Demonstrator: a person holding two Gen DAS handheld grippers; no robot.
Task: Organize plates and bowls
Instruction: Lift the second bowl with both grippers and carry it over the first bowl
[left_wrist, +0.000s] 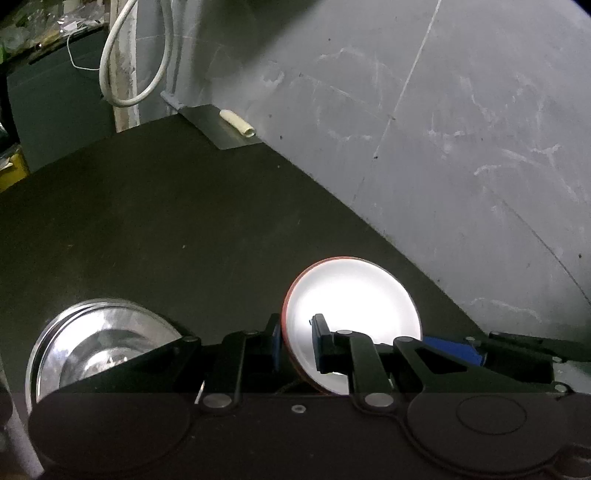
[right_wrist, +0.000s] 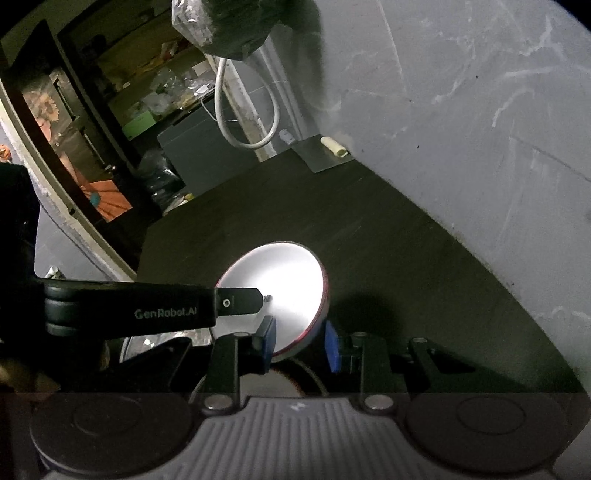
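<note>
The white plate (left_wrist: 351, 295) is gripped at its rim by the left gripper (left_wrist: 295, 347), tilted above the counter (left_wrist: 184, 229), right of the steel bowls (left_wrist: 103, 339). The right gripper (right_wrist: 301, 343) brackets it unclenched. Level lowering is advised.

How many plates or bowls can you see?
2, maybe more. A red-rimmed white plate is pinched in the left tongs. Shiny steel bowls sit left of it, seemingly stacked, so some may be hidden.
</note>
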